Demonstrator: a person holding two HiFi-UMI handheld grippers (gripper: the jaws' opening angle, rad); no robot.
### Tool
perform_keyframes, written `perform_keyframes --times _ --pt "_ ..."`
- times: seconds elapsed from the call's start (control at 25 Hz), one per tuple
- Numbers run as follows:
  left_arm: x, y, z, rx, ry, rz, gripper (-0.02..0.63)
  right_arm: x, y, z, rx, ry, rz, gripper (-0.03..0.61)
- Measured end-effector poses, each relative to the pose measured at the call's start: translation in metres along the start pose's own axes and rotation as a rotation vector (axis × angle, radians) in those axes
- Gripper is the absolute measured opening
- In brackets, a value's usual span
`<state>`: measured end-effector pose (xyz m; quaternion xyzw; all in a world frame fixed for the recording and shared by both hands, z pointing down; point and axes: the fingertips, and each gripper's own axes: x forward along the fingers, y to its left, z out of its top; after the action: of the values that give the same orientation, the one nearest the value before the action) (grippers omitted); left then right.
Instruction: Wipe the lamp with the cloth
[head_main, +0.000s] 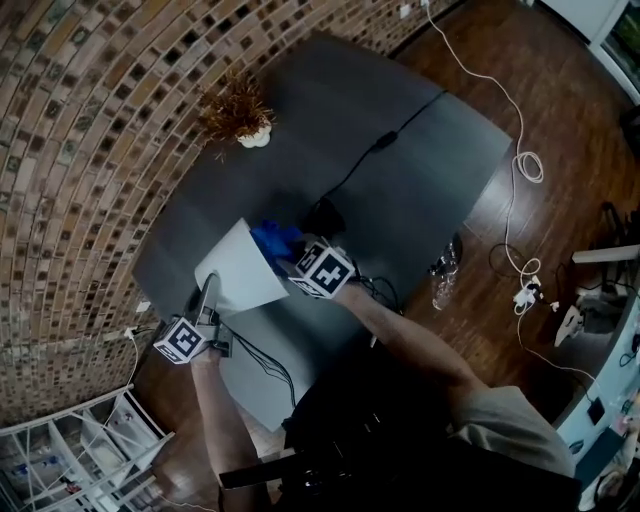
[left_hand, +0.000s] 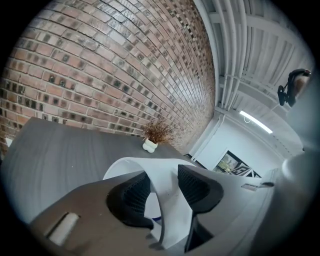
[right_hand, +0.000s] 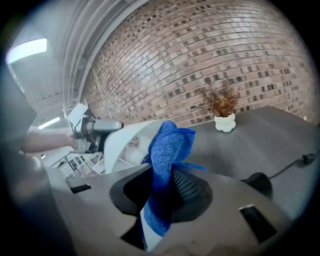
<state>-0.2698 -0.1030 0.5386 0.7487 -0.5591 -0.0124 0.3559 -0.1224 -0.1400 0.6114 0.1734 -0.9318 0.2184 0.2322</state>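
Note:
The lamp's white cone shade (head_main: 238, 270) lies tilted on the dark grey table (head_main: 420, 170). My left gripper (head_main: 207, 298) is shut on the shade's rim; in the left gripper view the white wall (left_hand: 172, 212) runs between the two ribbed pads of that gripper (left_hand: 161, 187). The blue cloth (head_main: 273, 240) is bunched against the shade's narrow upper end. My right gripper (head_main: 290, 260) is shut on it. In the right gripper view the cloth (right_hand: 170, 145) rises from between that gripper's jaws (right_hand: 165, 192), with the shade (right_hand: 125, 137) just behind and the left gripper (right_hand: 97, 126) beyond.
A dried plant in a white vase (head_main: 240, 112) stands near the brick wall. A black cable (head_main: 372, 152) runs across the table to a dark round piece (head_main: 325, 215). On the wood floor are a plastic bottle (head_main: 445, 270) and white cords (head_main: 522, 160). White shelving (head_main: 70, 460) is at the lower left.

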Motion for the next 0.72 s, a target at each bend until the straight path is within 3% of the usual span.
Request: perform_keyframes --times 0.08,0.2,0.28,0.4,0.52,0.64,0.72 --pt "0.000 -0.001 -0.002 -0.004 -0.003 0.001 0.172 0.008 -0.018 -0.015 0.014 0.044 -0.034 0.086" --pt "0.002 -0.003 -0.002 -0.003 -0.003 -0.008 0.172 -0.024 -0.074 -0.032 0.091 0.102 -0.184 0.086" --pt "0.003 -0.002 0.000 -0.002 -0.006 -0.012 0.172 -0.036 -0.097 -0.041 0.098 0.130 -0.230 0.084" --pt "0.003 0.001 0.003 -0.012 -0.021 -0.012 0.172 -0.035 -0.091 -0.036 0.024 0.150 -0.215 0.086" --pt "0.004 0.002 0.003 -0.009 -0.020 -0.007 0.172 -0.055 -0.108 -0.037 -0.005 0.191 -0.294 0.086" --pt "0.008 -0.002 0.004 0.007 -0.014 -0.012 0.173 -0.107 -0.148 -0.035 0.011 0.173 -0.467 0.084" --pt "0.010 -0.002 0.004 -0.001 -0.019 -0.016 0.172 -0.129 -0.156 -0.020 0.005 0.112 -0.510 0.084"
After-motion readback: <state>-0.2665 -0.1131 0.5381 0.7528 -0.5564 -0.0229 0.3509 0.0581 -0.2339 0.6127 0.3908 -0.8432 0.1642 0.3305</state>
